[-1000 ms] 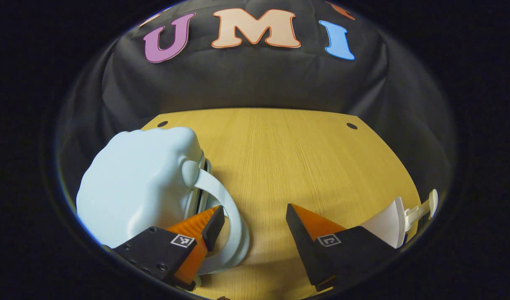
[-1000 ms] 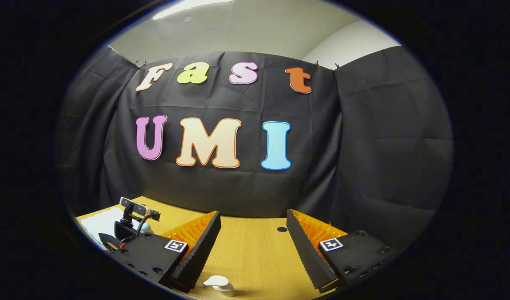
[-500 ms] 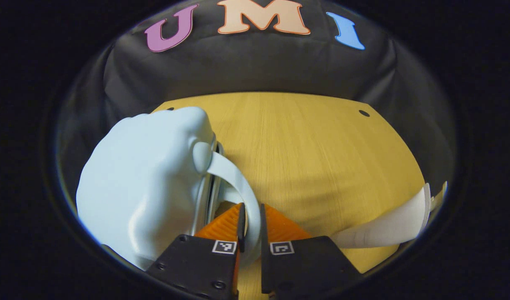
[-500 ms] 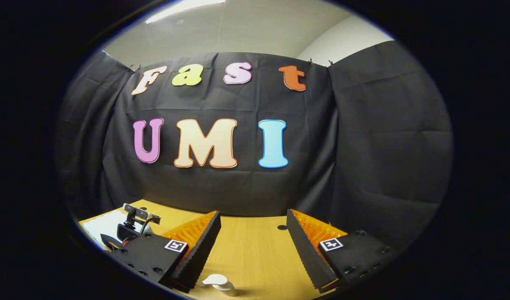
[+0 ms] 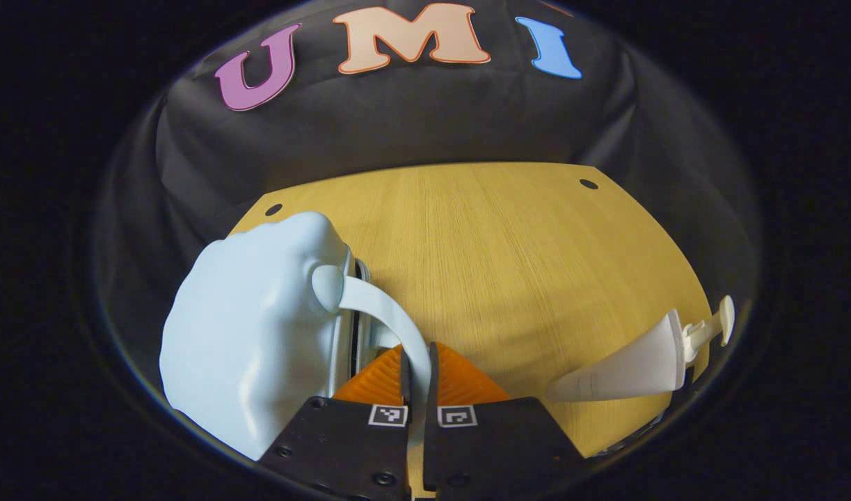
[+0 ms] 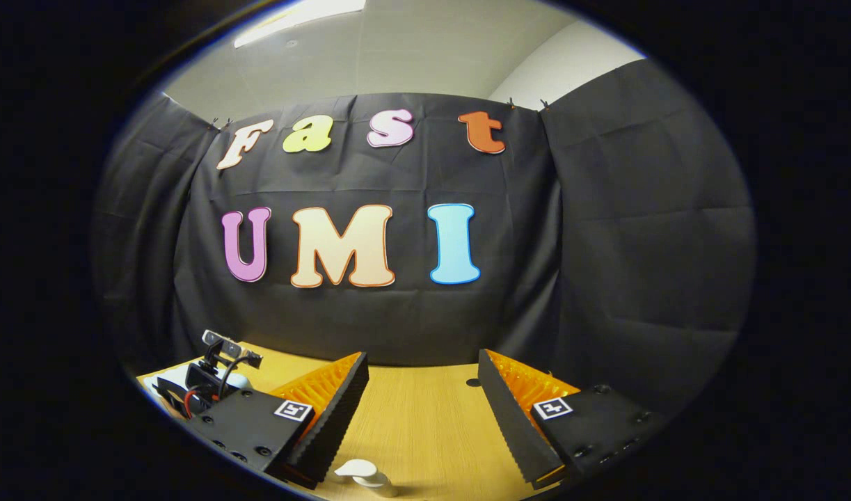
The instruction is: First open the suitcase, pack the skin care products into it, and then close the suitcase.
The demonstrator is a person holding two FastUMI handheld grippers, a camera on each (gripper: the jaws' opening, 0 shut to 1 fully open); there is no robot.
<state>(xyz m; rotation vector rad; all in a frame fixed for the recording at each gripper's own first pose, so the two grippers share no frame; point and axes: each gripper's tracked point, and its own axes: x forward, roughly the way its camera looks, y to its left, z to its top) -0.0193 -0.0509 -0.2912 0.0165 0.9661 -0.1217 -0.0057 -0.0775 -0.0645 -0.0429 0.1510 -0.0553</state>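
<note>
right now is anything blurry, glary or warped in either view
Left gripper view: sharp, even light; fisheye bows the table edges; soft sheen on the pale blue suitcase; the pump bottle is stretched at the rim. Right gripper view: a ceiling light glares up top; the tongs are crisp.

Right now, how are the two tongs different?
The left tongs are shut, both orange fingers pressing the pale blue suitcase's curved handle; the right tongs are wide open and hold nothing. The left tongs are down beside the pale blue plastic suitcase; the right tongs hang above the wooden table, over a white pump bottle top. Both have orange ribbed fingers on black bodies.
</note>
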